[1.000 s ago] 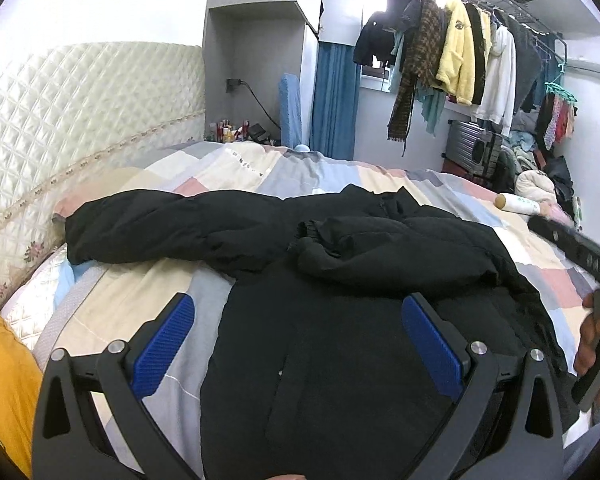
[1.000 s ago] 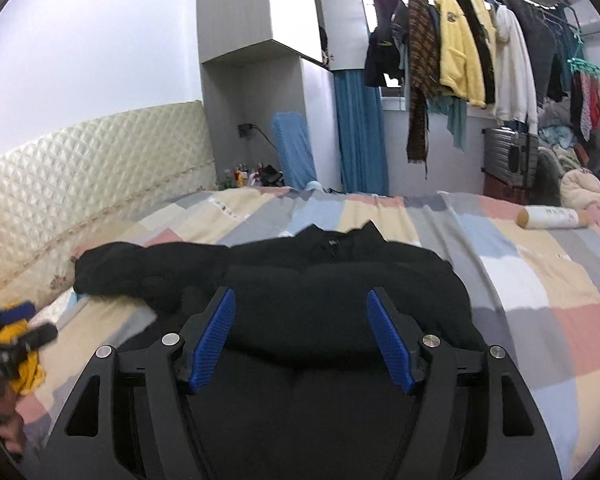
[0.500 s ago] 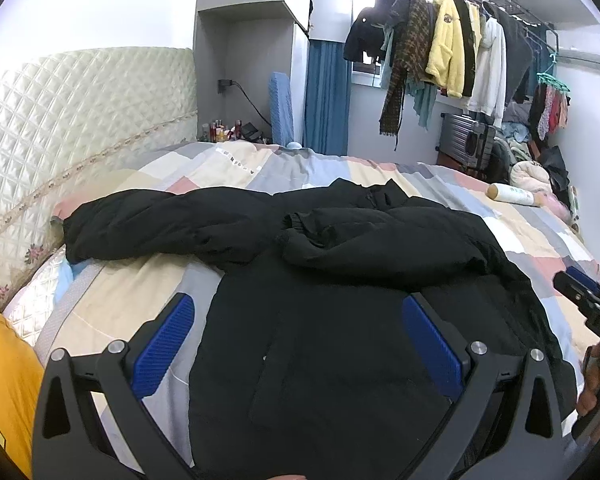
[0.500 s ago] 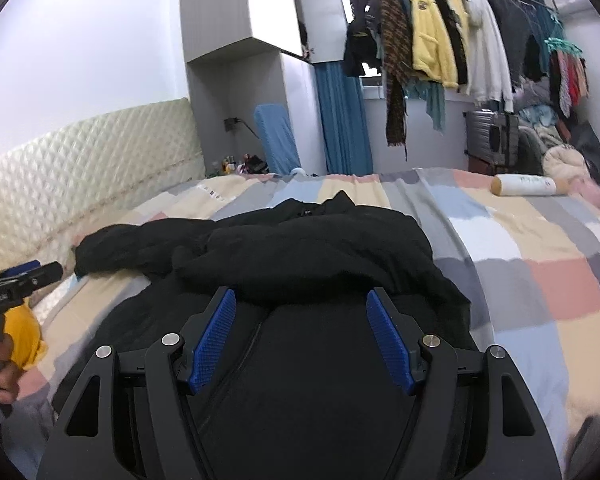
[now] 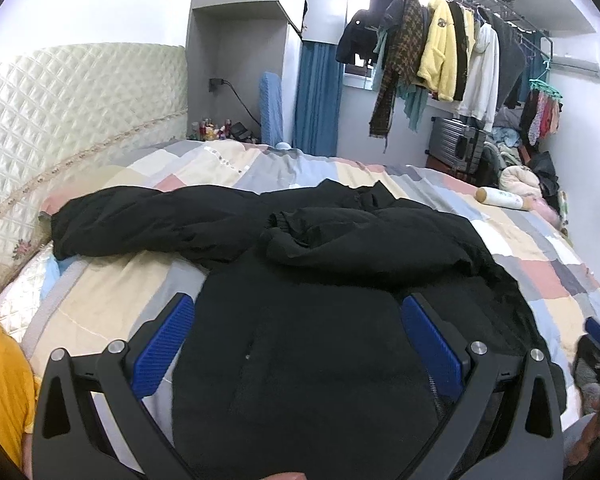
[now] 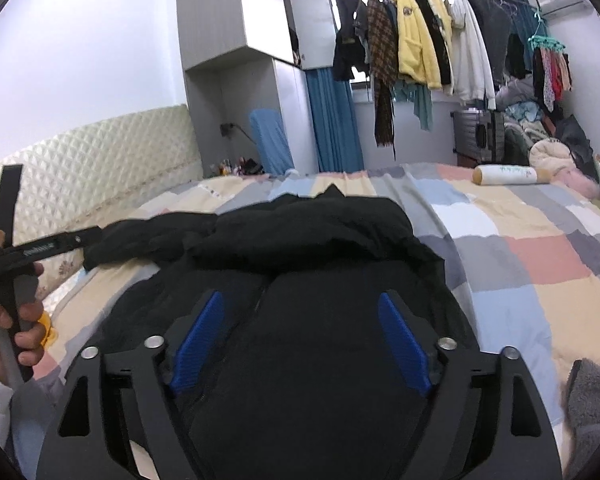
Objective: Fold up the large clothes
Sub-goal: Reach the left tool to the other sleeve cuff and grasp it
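A large black padded jacket lies flat on the patchwork bedspread, hem toward me. Its right sleeve is folded across the chest; its left sleeve stretches out toward the headboard. The jacket also shows in the right wrist view. My left gripper is open and empty above the jacket's lower left part. My right gripper is open and empty above the jacket's lower middle. The left gripper's body and the hand holding it show at the left edge of the right wrist view.
A quilted cream headboard runs along the left. A white bottle lies on the bed's far right. Clothes hang on a rail at the back, with a suitcase below. A yellow cloth sits at the near left.
Both grippers have drawn back toward the jacket's hem and dropped lower over it. The jacket itself has not moved. Both stay open.
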